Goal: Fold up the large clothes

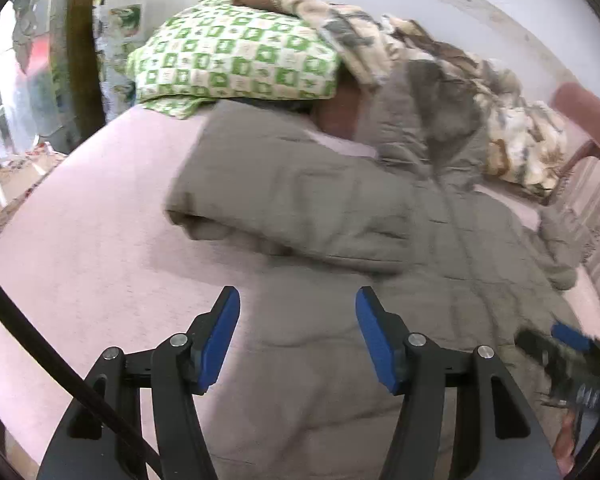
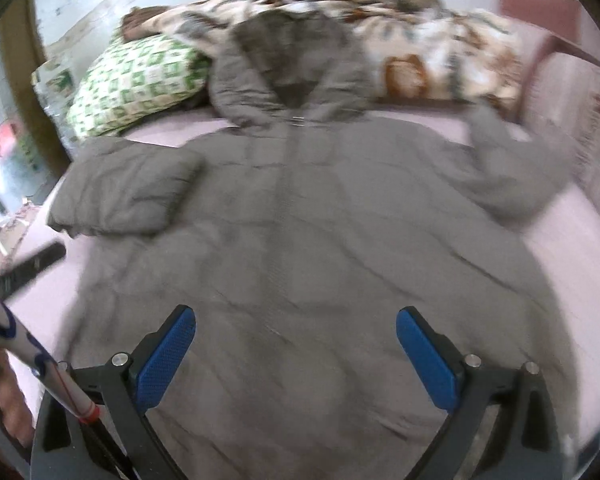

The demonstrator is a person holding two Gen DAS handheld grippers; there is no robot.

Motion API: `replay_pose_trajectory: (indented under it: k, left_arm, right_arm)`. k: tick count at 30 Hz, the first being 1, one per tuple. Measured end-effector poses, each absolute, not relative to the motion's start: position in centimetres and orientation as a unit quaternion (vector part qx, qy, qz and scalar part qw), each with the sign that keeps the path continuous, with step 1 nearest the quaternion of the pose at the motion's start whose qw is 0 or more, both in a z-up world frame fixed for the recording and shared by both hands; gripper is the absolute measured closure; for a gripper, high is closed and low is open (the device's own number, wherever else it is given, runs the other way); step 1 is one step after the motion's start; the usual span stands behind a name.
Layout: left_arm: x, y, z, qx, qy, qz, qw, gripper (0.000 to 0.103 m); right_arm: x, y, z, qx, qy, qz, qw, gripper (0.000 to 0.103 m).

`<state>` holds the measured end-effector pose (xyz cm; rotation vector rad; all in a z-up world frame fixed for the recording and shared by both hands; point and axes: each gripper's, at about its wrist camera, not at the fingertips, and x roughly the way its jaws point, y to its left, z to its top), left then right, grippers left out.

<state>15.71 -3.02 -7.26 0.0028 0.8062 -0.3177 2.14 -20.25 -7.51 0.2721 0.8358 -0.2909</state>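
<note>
Grey padded coat (image 2: 300, 216) lies flat on the pink bed (image 2: 572, 264).
Left sleeve (image 2: 128, 188) folded in; left gripper (image 1: 298, 336) spread, nothing between its pads; right gripper (image 2: 296, 356) wide apart above the hem, empty.

Both left gripper (image 1: 298, 308) and right gripper (image 2: 296, 326) hang spread, empty.

Item: grey padded hooded coat (image 2: 300, 220)
Pose: flat, front up, hood far end
Left-of-pic sleeve: folded in over the chest
Where: pink bed
</note>
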Motion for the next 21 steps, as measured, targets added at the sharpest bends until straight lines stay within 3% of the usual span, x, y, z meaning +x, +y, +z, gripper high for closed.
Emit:
replay_pose_trajectory:
  k: [11, 14, 16, 19, 21]
  left_arm:
    - [21.9, 4.2, -8.1, -0.057, 0.417, -0.065, 0.905, 0.044]
    - [23.3, 6.4, -8.5, -0.087, 0.428, -0.044, 0.899, 0.044]
    - [23.9, 7.3, -8.8, -0.104, 0.434, -0.037, 0.894, 0.044]
    - [24.4, 7.6, -9.2, -0.115, 0.443, -0.03, 0.888, 0.044]
    - [24.7, 7.5, -9.5, -0.116, 0.451, -0.031, 0.885, 0.044]
  right_arm:
    - [18.1, -16.7, -10.0, 0.26, 0.445, -0.062, 0.855, 0.01]
    - [20.1, -16.4, -11.2, 0.282, 0.462, -0.064, 0.838, 0.031]
    - [20.9, -16.0, -11.7, 0.294, 0.47, -0.054, 0.831, 0.062]
    - [21.4, -15.5, -11.6, 0.292, 0.474, -0.047, 0.83, 0.082]
    - [21.3, -15.7, -11.0, 0.293, 0.472, -0.041, 0.83, 0.088]
